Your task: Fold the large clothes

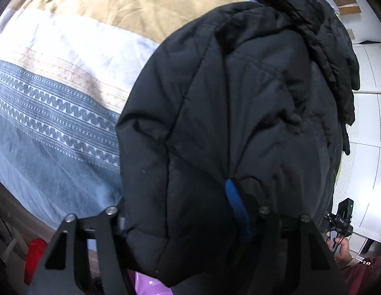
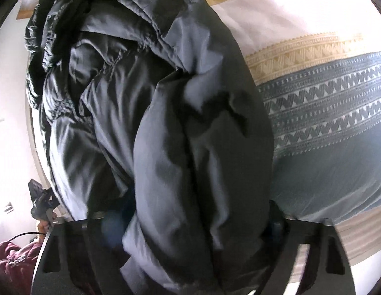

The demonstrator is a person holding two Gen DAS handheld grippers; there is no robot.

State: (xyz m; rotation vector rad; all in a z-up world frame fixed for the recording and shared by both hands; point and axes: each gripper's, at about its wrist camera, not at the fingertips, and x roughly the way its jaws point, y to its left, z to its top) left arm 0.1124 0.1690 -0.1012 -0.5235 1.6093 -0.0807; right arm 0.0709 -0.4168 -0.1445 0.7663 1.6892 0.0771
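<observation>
A black puffer jacket [image 1: 227, 103] hangs in front of the left wrist camera, held up above the bed. My left gripper [image 1: 190, 221] is shut on its edge; a blue finger pad [image 1: 236, 206] shows pressed into the fabric. In the right wrist view the same jacket [image 2: 170, 123] fills the middle, bunched and folded over. My right gripper [image 2: 190, 226] is shut on a thick fold of it, with the fingertips buried in the cloth. The other gripper shows small at the edge of each view [image 1: 340, 218] [image 2: 40, 206].
The bed [image 1: 55, 103] lies under the jacket, with a cover in tan, white and grey-blue patterned bands [image 2: 325, 98]. White wardrobe doors [image 1: 370, 123] stand on the right of the left wrist view. A red object [image 1: 35, 253] is on the floor.
</observation>
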